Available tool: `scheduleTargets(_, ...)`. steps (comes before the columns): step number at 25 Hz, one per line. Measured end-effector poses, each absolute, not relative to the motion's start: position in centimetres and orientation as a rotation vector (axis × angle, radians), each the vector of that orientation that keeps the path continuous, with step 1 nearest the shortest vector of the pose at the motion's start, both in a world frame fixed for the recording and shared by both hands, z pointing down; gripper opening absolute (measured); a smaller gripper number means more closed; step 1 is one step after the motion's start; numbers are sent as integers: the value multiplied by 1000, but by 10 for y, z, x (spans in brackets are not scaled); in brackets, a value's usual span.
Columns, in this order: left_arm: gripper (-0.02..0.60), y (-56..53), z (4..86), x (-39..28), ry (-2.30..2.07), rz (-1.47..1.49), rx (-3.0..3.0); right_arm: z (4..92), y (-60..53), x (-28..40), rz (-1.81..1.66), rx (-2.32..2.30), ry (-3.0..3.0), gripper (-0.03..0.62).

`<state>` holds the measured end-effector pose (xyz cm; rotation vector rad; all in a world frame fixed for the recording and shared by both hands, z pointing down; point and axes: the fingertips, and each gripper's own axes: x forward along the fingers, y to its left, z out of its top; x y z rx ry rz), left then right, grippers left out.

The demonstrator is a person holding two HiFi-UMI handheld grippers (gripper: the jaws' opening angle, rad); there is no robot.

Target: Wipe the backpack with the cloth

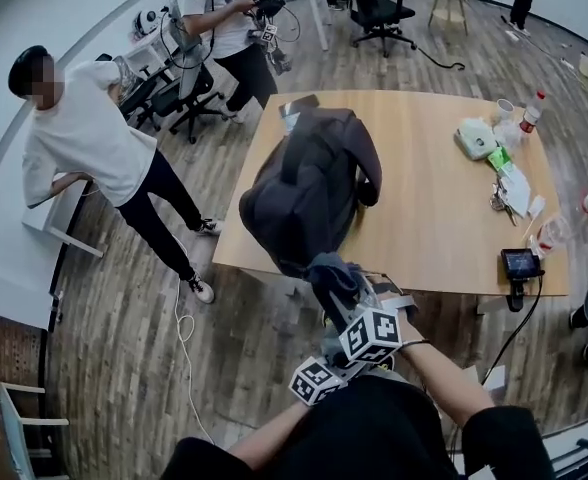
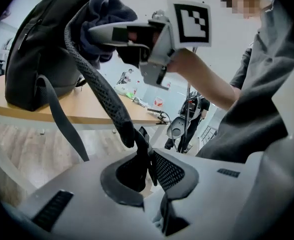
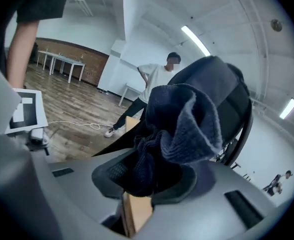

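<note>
One strap [image 2: 100, 90] of the single backpack [image 1: 304, 188] is pinched in the nearly closed left gripper [image 2: 147, 168]. One cloth [image 3: 182, 129] is clamped in the right gripper [image 3: 144, 182].

Cloth [image 3: 179, 129] in gripper [image 3: 147, 176] jaws

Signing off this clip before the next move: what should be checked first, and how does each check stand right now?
1. Cloth clamped in the right gripper: ok, bunched between its jaws.
2. Left gripper shut on the shoulder strap: ok, the strap leads up to the backpack.
3. Backpack resting on the table: ok, though it sits at the near edge.
4. Cloth touching the backpack: cannot tell; it is close to the fabric.
5. Clutter away from the backpack: ok, it lies at the table's right end in the head view.
</note>
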<state>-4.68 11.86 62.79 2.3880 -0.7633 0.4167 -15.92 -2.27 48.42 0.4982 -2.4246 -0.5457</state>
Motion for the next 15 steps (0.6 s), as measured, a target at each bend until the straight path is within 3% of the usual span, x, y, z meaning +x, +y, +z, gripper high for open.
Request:
scheduleTargets(8, 61, 119, 641, -49, -750, 424, 2319, 576, 95, -107, -289, 188, -2334, 95)
scheduleTargets(15, 61, 114, 636, -45, -751, 462, 2364, 571, 70, -108, -131, 257, -2406, 97)
